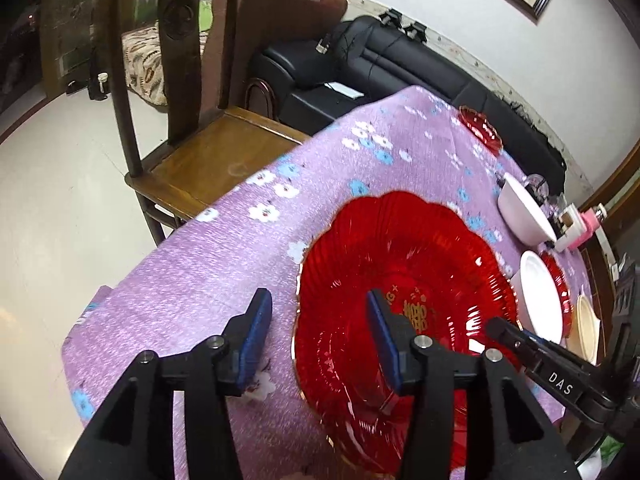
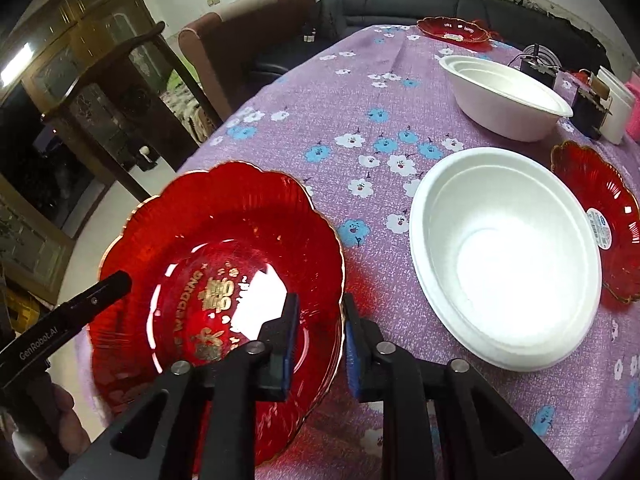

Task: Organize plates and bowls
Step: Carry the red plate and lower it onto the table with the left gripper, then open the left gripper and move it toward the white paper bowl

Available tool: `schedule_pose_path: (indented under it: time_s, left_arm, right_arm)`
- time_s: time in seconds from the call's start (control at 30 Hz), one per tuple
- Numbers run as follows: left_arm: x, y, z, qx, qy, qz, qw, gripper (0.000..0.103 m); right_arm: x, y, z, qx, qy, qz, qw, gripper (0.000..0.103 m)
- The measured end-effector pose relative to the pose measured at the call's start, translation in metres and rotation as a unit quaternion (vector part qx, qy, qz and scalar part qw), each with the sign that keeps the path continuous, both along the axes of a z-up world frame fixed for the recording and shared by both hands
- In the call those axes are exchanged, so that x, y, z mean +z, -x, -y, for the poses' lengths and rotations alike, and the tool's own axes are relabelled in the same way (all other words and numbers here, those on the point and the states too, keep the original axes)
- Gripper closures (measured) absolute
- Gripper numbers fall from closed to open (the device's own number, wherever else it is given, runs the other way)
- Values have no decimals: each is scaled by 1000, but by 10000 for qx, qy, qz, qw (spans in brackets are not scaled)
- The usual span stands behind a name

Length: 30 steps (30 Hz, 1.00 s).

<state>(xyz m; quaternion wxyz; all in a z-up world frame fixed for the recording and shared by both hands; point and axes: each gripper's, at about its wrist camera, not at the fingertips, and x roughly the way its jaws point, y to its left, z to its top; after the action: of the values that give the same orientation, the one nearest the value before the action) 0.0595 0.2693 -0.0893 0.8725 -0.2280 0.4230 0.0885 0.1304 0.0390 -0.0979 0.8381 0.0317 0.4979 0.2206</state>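
Observation:
A large red scalloped plate (image 1: 404, 272) (image 2: 224, 248) with gold lettering sits near the table's front edge. My right gripper (image 2: 320, 336) straddles its right rim, jaws narrowly apart with the rim between them. My left gripper (image 1: 320, 336) is open; one finger hangs over the plate's left side, the other over the cloth. A white bowl (image 2: 504, 252) (image 1: 538, 296) stands right of the plate. Another white bowl stack (image 2: 504, 96) (image 1: 524, 212) stands farther back. A red plate (image 2: 600, 216) lies at the right, another (image 2: 452, 28) (image 1: 480, 128) at the far edge.
The table has a purple flowered cloth (image 2: 360, 120) (image 1: 224, 248). A wooden chair (image 1: 200, 148) stands at the left edge. A black sofa (image 1: 384, 64) lies behind. Small boxes and a pink item (image 2: 612, 104) crowd the back right.

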Motion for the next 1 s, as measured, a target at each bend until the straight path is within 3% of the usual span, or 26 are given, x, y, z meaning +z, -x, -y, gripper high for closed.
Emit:
schedule_pose_path:
  time_s: [0.23,0.4,0.57,0.7,0.77,0.87,1.0]
  left_arm:
    - [21,26,-1,249,116,300,9992,38]
    - [37,42,8,282,49,520,9982,34]
    - [57,60,29,265,-342,866,9953,29]
    - [76,76,49,300,-745,1304,9882,21]
    - [86,83,61,324,-974,1531,9829,17]
    - [100,94,81,366,-1328,1865,9727,9]
    - [110,100,106,209,-1584,2106,9644,2]
  right_arm:
    - [16,16,5,38,-138,188,9997,62]
    - [31,34,12,71,-195,433,9988,59]
    - [44,55,27,4,-264,723,9970,59]
    - [58,73,47,-145,-273,1075,9937,58]
    - [66,84,58,-233,-252,1289,9911,53]
    - [78,100,75,-439,-145,1729,9839,38]
    - [90,115,96,-855,95,2277,9699,11]
